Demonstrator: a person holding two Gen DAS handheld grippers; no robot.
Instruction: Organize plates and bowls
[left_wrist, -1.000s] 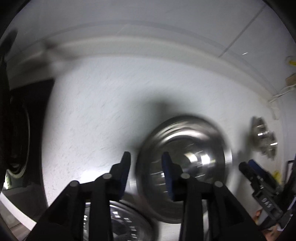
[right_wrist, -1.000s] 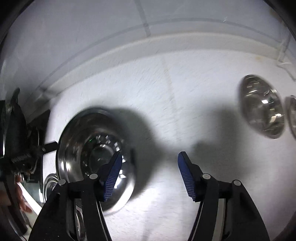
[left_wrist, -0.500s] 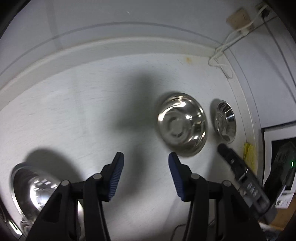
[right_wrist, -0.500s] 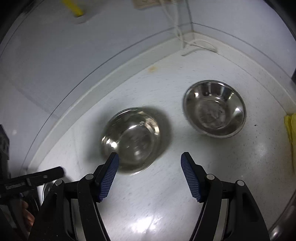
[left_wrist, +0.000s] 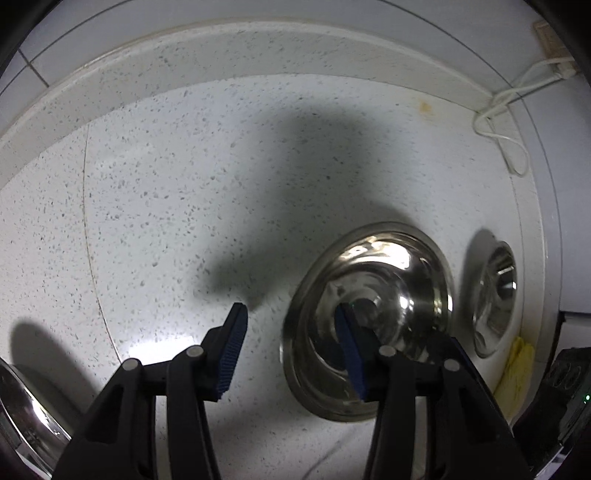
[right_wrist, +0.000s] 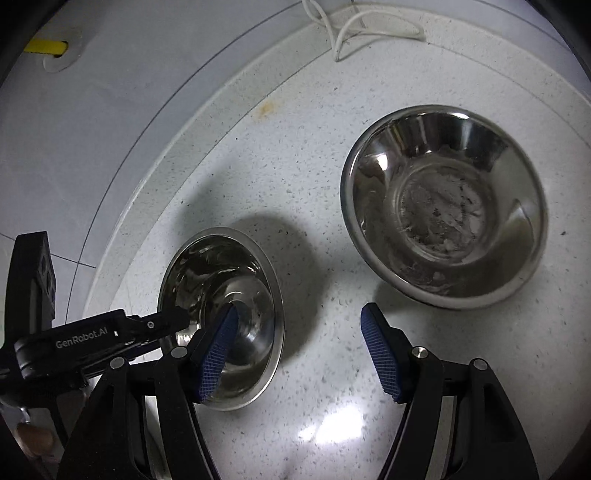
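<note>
Just right of the left hand-held gripper (left_wrist: 291, 354): steel bowl (left_wrist: 384, 295).

Overhead light glares off the speckled counter (left_wrist: 155, 192), casting hard dark shadows; fisheye edges bend and vignette black.

Right tongs (right_wrist: 297, 339) gape, seemingly straddling small bowl's (right_wrist: 221, 317) rim.

Plate (left_wrist: 22, 413) cut off; bowl (left_wrist: 369, 321) blurred
</note>
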